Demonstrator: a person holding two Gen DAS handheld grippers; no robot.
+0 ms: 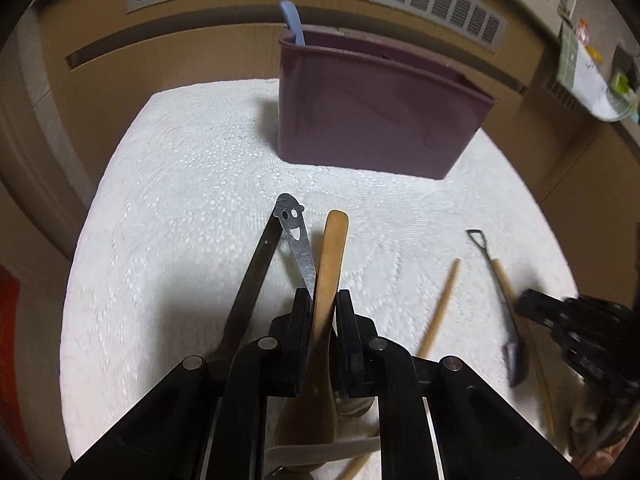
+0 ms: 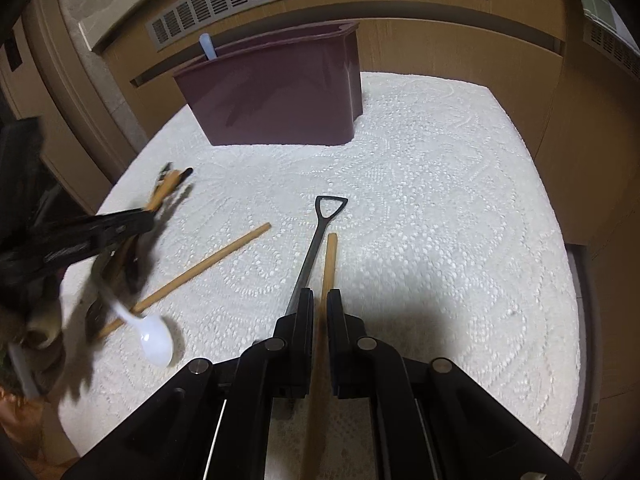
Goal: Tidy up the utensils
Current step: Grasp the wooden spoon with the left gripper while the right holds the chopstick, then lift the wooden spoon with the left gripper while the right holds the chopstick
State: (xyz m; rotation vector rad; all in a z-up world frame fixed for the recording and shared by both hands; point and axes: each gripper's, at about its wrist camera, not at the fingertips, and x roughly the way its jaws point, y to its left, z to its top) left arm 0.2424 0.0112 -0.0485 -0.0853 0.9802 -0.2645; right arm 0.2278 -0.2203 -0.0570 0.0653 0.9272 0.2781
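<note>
The left gripper (image 1: pixel 323 300) is clamped on a wooden spoon (image 1: pixel 332 256), its handle sticking out ahead; a steel handle with a cut-out face (image 1: pixel 295 236) leans just left of it. The right gripper (image 2: pixel 320 300) is closed on a wooden chopstick (image 2: pixel 329 264), a black shovel-shaped spoon (image 2: pixel 316 236) alongside. Another chopstick (image 2: pixel 208 264) and a white plastic spoon (image 2: pixel 154 338) lie to its left. Well ahead on the white cloth (image 2: pixel 440 220) stands a purple bin (image 1: pixel 376 120) holding a blue utensil (image 1: pixel 293 24).

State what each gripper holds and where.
Left gripper clamps the wooden spoon mid-handle. Right gripper clamps a wooden chopstick along its shaft.
</note>
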